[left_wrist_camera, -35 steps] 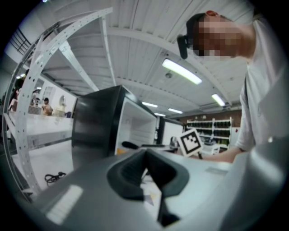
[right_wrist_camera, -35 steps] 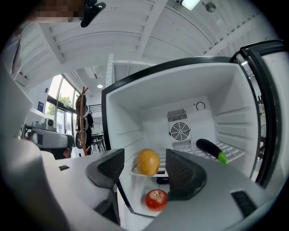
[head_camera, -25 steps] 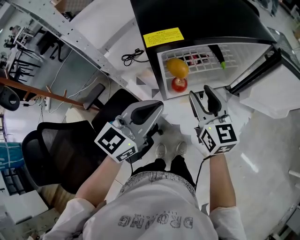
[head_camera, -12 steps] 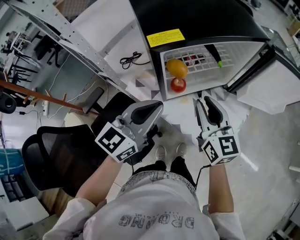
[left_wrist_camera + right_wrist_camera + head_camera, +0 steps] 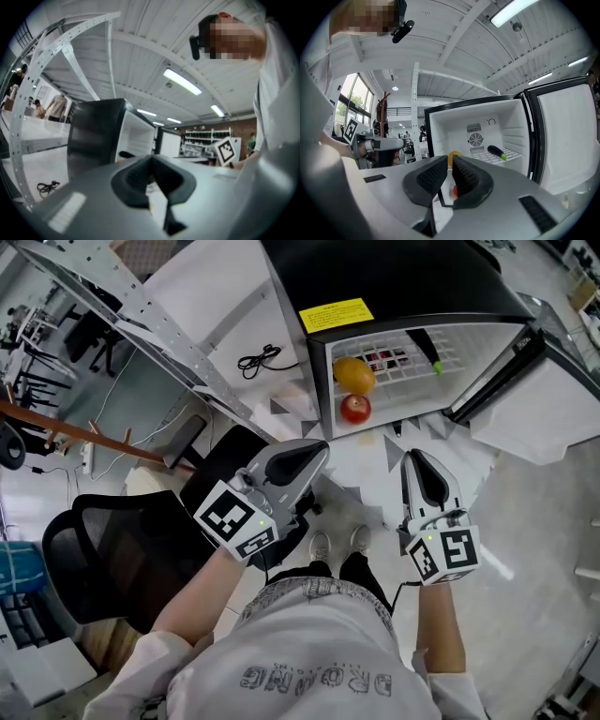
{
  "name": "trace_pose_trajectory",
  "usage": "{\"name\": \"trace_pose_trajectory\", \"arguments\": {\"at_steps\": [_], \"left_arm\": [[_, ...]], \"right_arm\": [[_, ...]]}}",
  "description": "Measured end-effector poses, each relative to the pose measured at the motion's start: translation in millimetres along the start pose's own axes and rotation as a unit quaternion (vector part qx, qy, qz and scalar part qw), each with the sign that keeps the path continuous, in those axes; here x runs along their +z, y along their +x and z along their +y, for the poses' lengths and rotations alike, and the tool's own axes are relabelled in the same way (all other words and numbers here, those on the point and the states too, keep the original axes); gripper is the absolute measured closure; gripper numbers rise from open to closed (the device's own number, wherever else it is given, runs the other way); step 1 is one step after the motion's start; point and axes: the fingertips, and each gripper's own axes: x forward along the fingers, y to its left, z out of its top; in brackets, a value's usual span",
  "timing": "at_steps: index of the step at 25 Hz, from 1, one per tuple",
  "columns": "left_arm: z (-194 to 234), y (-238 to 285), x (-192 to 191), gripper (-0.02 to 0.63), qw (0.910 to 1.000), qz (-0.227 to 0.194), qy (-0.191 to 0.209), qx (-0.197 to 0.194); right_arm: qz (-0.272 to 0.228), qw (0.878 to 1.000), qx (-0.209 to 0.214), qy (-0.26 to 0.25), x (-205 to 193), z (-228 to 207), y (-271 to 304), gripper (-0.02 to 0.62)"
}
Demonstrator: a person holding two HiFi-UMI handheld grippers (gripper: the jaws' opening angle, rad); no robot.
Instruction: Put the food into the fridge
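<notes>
Closing emptily, right claw [image 5: 413, 459] hangs clear of the open fridge [image 5: 394, 277] edge; left claw [image 5: 313, 452] together.

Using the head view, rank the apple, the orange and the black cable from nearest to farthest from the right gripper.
Measured from the right gripper, whose jaws are closing with nothing between them:
1. Apple: front left of the open fridge, ahead and left of the gripper.
2. Orange: just beyond the apple, same side.
3. Black cable: outside the fridge, on the white surface to its left.
</notes>
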Motion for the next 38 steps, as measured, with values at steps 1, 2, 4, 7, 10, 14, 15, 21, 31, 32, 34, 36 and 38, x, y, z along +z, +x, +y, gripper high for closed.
{"name": "trace_pose_trajectory", "arguments": {"at_steps": [1, 2, 4, 7, 10, 14, 15, 21, 31, 32, 34, 36, 38], "left_arm": [[0.0, -0.3, -0.4, 0.598, 1.0, 0.0, -0.001, -0.001], [0.1, -0.5, -0.8, 0.598, 1.0, -0.001, -0.002, -0.002], [0.6, -0.9, -1.8, 0.6, 1.0, -0.001, -0.003, -0.003], [1.7, -1.7, -2.9, 0.598, 1.0, -0.001, -0.005, -0.004], [3.0, -1.4, -3.6, 0.598, 1.0, -0.002, -0.006, -0.005], [5.0, -1.5, -4.2, 0.598, 1.0, -0.001, -0.008, -0.004], [5.6, -1.5, -4.1, 0.598, 1.0, -0.001, -0.008, -0.004], [6.1, -1.0, -6.6, 0.598, 0.9999, 0.001, -0.011, -0.006], [6.1, 0.4, -7.4, 0.598, 0.9999, 0.001, -0.012, -0.009], [6.9, 0.4, -6.7, 0.598, 0.9999, 0.001, -0.012, -0.009], [8.5, 0.4, -5.7, 0.6, 0.9999, 0.0, -0.012, -0.007], [9.6, 0.8, -5.5, 0.598, 0.9999, -0.001, -0.012, -0.006], [10.6, 1.2, -5.2, 0.6, 0.9999, -0.002, -0.013, -0.005]], "right_arm": [[0.001, 1.0, -0.001, 0.0, 0.1, 1.2, -2.8, 0.563], [0.001, 1.0, -0.002, 0.0, 0.0, 2.1, -5.4, 0.566], [0.003, 1.0, -0.003, 0.003, -1.3, 3.7, -10.1, 0.572], [0.007, 1.0, -0.002, 0.006, -4.1, 6.5, -15.3, 0.575], [0.007, 1.0, -0.001, 0.01, -5.9, 7.8, -18.7, 0.584], [0.012, 1.0, 0.001, 0.009, -4.3, 9.4, -21.1, 0.589], [0.012, 1.0, 0.001, 0.01, -4.4, 8.8, -21.6, 0.59], [0.017, 1.0, -0.001, 0.008, -5.5, 5.5, -21.3, 0.592], [0.019, 1.0, 0.009, 0.008, -5.1, 9.3, -13.3, 0.592], [0.019, 1.0, 0.01, 0.009, -4.9, 9.4, -12.8, 0.592], [0.019, 1.0, 0.011, 0.011, -3.3, 9.6, -12.1, 0.592], [0.018, 1.0, 0.011, 0.011, -0.9, 9.3, -12.0, 0.592], [0.016, 1.0, 0.012, 0.009, 1.4, 9.2, -11.6, 0.592]]}}
